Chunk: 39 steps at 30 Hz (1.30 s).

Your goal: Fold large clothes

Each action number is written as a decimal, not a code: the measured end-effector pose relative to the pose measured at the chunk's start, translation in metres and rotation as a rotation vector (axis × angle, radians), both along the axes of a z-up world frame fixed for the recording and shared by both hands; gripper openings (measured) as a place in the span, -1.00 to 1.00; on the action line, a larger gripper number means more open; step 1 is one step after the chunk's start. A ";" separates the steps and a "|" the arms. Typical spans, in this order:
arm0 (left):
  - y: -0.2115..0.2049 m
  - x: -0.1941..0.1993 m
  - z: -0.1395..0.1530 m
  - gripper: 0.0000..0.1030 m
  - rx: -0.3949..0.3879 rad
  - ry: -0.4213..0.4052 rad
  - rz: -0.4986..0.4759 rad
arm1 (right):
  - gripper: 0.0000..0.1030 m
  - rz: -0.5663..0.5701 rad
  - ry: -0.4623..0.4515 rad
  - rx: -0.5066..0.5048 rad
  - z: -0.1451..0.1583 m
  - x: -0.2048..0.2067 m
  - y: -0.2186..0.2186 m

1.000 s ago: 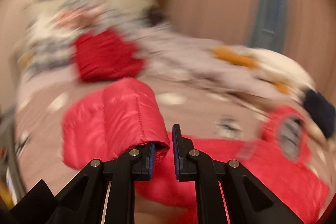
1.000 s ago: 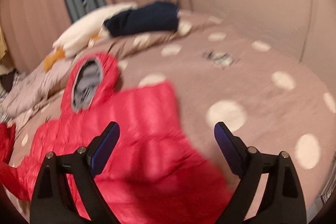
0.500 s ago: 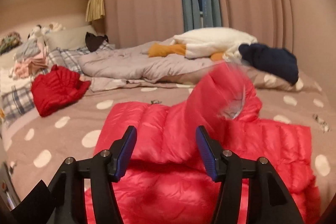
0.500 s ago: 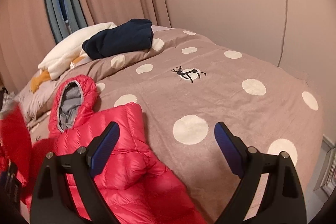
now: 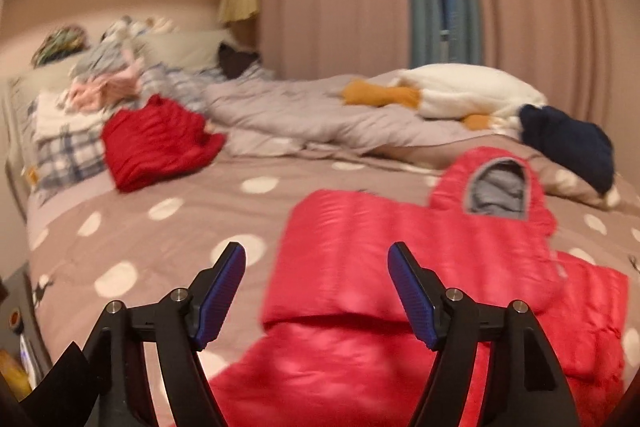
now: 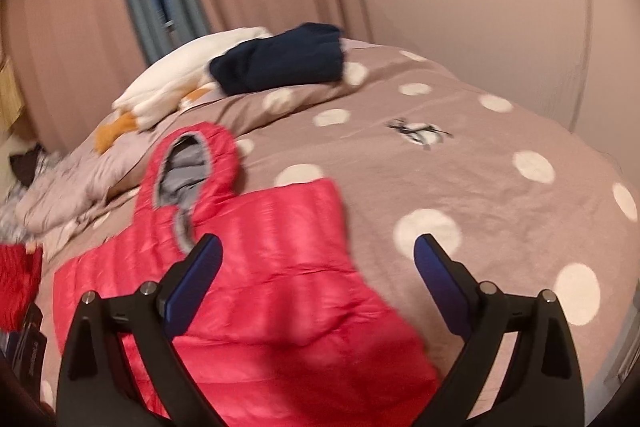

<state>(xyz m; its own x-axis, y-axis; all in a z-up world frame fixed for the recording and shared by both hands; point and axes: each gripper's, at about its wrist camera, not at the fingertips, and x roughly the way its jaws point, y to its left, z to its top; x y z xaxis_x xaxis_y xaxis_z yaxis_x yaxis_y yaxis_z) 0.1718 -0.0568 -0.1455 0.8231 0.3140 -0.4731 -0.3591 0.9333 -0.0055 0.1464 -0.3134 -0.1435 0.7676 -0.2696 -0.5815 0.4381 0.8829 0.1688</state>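
A red hooded puffer jacket (image 5: 400,267) lies on the spotted bed, with its grey-lined hood (image 5: 496,187) pointing away and a sleeve folded across its body. It also shows in the right wrist view (image 6: 272,267). My left gripper (image 5: 316,291) is open and empty, raised above the jacket's left edge. My right gripper (image 6: 318,283) is open and empty above the jacket's right side.
The brown spotted bedspread (image 6: 460,167) covers the bed. A folded darker red garment (image 5: 156,143) lies at the far left. A navy garment (image 6: 280,63), a white plush toy (image 5: 460,91), a grey duvet (image 5: 288,115) and a clothes pile (image 5: 100,83) lie along the head.
My left gripper let go of the sleeve, which now lies folded over the jacket body, then opened wide and pulled back. My right gripper stayed open and shifted slightly.
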 end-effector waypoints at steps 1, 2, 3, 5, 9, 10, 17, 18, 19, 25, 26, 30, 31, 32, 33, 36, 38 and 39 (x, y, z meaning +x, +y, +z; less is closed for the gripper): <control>0.010 0.002 0.000 0.42 -0.023 0.004 0.017 | 0.92 0.025 0.006 -0.024 0.000 0.003 0.009; 0.018 0.004 0.000 0.42 -0.038 0.009 0.030 | 0.92 0.049 0.009 -0.049 0.000 0.006 0.019; 0.025 0.006 0.001 0.42 -0.052 0.011 0.046 | 0.92 0.072 0.011 -0.074 0.000 0.009 0.028; 0.040 0.007 0.000 0.42 -0.082 0.008 0.088 | 0.94 0.112 0.019 -0.118 0.000 0.018 0.047; 0.069 0.011 -0.007 0.42 -0.107 0.035 0.160 | 0.99 0.195 0.027 -0.101 -0.005 0.042 0.069; 0.077 0.012 -0.008 0.42 -0.125 0.042 0.173 | 0.99 0.221 0.037 -0.085 -0.008 0.050 0.075; 0.131 0.005 -0.014 0.42 -0.269 0.034 0.273 | 0.05 0.404 0.234 0.075 -0.076 0.108 0.104; 0.136 0.006 -0.015 0.42 -0.288 0.039 0.274 | -0.36 0.393 0.238 0.090 -0.078 0.109 0.103; 0.138 0.006 -0.015 0.42 -0.301 0.039 0.274 | -0.72 0.374 0.224 0.076 -0.074 0.107 0.102; 0.135 0.005 -0.013 0.42 -0.310 0.028 0.235 | -0.81 0.279 0.105 0.086 -0.030 0.076 0.065; 0.131 0.006 -0.013 0.42 -0.308 0.037 0.218 | -0.81 0.238 0.103 0.087 -0.028 0.071 0.056; 0.109 0.009 -0.012 0.42 -0.286 0.055 0.141 | -0.65 0.123 0.223 0.068 -0.039 0.051 0.022; 0.104 0.009 -0.012 0.42 -0.283 0.057 0.120 | -0.46 0.109 0.226 0.075 -0.041 0.047 0.019; 0.097 0.009 -0.011 0.42 -0.275 0.049 0.086 | -0.32 0.092 0.229 0.067 -0.041 0.042 0.014; 0.090 0.008 -0.009 0.42 -0.264 0.042 0.068 | -0.04 0.078 0.217 0.036 -0.039 0.036 0.012; 0.075 0.005 -0.002 0.42 -0.247 0.013 0.017 | 0.20 0.025 0.141 -0.047 -0.021 0.023 0.014; 0.065 0.004 0.001 0.42 -0.242 -0.006 -0.033 | 0.26 0.039 0.081 -0.050 -0.011 0.018 0.012; 0.059 0.004 0.002 0.42 -0.227 -0.015 -0.060 | 0.28 0.056 0.052 -0.040 -0.005 0.015 0.012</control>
